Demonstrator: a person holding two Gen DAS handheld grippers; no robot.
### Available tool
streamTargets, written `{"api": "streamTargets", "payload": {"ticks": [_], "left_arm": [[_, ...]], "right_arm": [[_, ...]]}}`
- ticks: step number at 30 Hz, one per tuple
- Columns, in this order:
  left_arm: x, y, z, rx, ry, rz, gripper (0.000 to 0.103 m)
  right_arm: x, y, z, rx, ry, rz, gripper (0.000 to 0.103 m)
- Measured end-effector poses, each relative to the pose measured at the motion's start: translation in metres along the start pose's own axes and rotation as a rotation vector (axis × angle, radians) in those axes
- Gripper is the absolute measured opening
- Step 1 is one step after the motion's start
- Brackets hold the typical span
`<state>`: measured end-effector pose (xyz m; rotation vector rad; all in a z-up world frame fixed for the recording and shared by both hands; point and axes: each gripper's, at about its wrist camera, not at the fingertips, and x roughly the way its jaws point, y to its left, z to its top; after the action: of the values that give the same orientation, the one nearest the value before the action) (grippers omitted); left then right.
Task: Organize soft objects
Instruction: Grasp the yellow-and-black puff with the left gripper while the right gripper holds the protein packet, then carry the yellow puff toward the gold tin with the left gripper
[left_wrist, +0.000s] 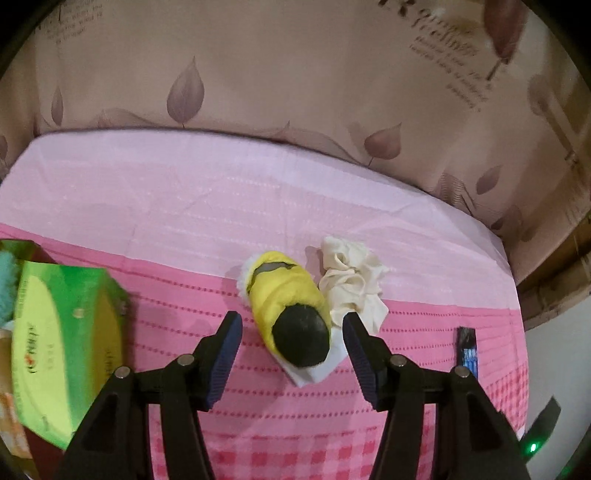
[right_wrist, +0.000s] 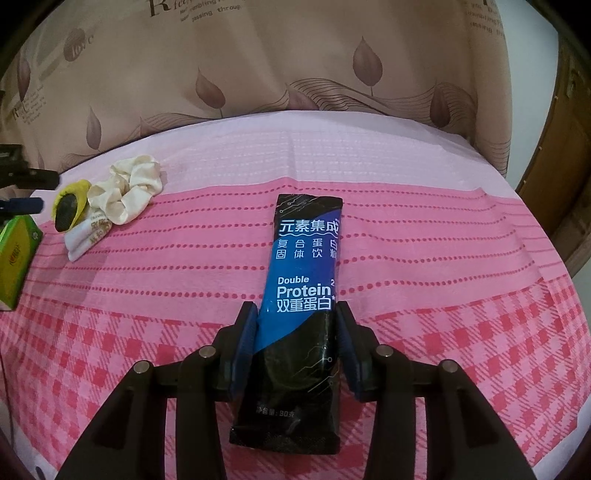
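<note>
Home, leaf-print curtain (left_wrist: 258, 85), pink tablecloth (left_wrist: 184, 192)

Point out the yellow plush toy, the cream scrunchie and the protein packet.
yellow plush toy (left_wrist: 284, 291): left wrist view, on its yellow body.
cream scrunchie (left_wrist: 351, 280): left wrist view, on its gathered folds.
protein packet (right_wrist: 306, 258): right wrist view, on its blue printed face.

You face a counter under a pink tablecloth (right_wrist: 424, 229): pale pink at the far edge, dotted stripes in the middle, checks nearest you. A beige curtain (left_wrist: 295, 66) printed with brown leaves and script hangs behind it. Brown wooden furniture (right_wrist: 561, 155) stands at right. Lighting is dim and warm.
</note>
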<state>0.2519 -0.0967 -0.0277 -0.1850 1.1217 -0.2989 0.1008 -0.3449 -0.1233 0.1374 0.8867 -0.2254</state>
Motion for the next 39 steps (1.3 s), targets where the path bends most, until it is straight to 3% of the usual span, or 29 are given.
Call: {"api": "streamTargets", "payload": {"ticks": [13, 15, 20, 28, 31, 39], "left_arm": [[0.043, 0.007, 0.009, -0.032, 0.032, 0.055, 0.058], [0.041, 0.008, 0.007, -0.023, 0.023, 0.046, 0.05], [0.028, 0.008, 0.002, 0.009, -0.01, 0.055, 0.042], [-0.003, -0.004, -0.01, 0.074, -0.058, 0.072, 0.041], [-0.019, -0.006, -0.025, 0.117, -0.065, 0.102, 0.041], [-0.062, 0.0, -0.058, 0.18, -0.078, 0.098, 0.041]], "right_arm": [[0.001, 0.001, 0.0, 0.007, 0.0, 0.015, 0.043], [0.001, 0.0, 0.0, 0.007, 0.0, 0.015, 0.043], [0.001, 0.0, 0.0, 0.007, 0.0, 0.016, 0.043], [0.001, 0.0, 0.0, 0.007, 0.0, 0.015, 0.043], [0.002, 0.0, 0.0, 0.007, 0.0, 0.015, 0.043], [0.002, 0.0, -0.001, 0.004, 0.001, 0.013, 0.043]]}}
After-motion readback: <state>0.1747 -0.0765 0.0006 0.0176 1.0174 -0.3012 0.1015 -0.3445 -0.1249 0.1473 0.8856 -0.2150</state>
